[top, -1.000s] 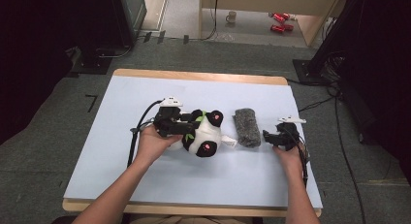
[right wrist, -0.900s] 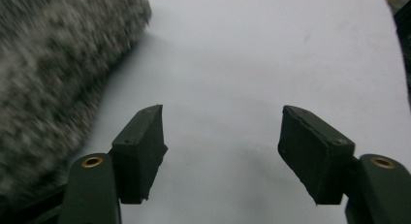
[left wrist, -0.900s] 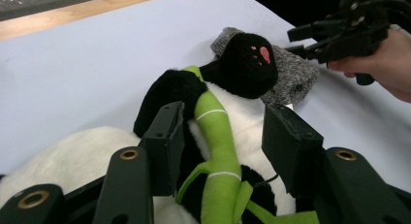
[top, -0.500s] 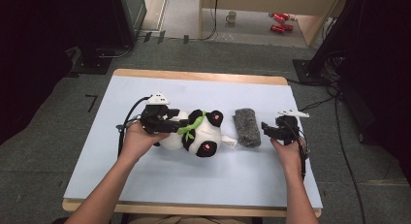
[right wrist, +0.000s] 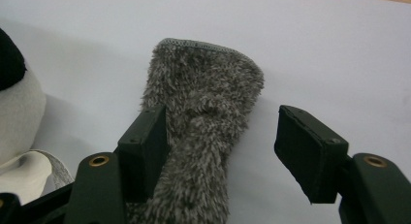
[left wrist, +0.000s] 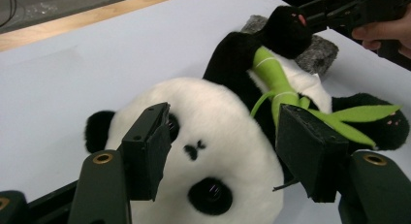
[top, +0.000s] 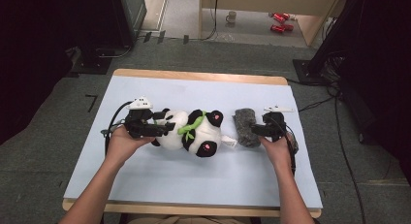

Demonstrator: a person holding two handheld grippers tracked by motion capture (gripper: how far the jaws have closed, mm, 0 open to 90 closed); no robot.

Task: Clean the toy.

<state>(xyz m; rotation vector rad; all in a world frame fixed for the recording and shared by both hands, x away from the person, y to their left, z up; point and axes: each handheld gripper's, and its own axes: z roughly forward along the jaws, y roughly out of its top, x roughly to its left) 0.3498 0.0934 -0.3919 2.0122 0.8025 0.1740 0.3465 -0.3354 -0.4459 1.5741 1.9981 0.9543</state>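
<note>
High view: left gripper (top: 167,128) at table's (top: 145,185) left, jaws just opening, apart around black-and-white plush panda (top: 194,132) lying mid-table. Right of it, fuzzy grey fabric pouch (top: 246,127); right gripper (top: 256,129) jaws apart, one pad beside the pouch, not clamped.

A pale blue table top (top: 194,185) with a wooden edge fills the middle of the high view. Beyond it, at the top centre of the frame, a mug (top: 232,16) stands on the floor. To its right lie two red cans (top: 278,21), side by side. Grey carpet (top: 58,151) surrounds the table, and black cables (top: 346,151) run down the right side.
</note>
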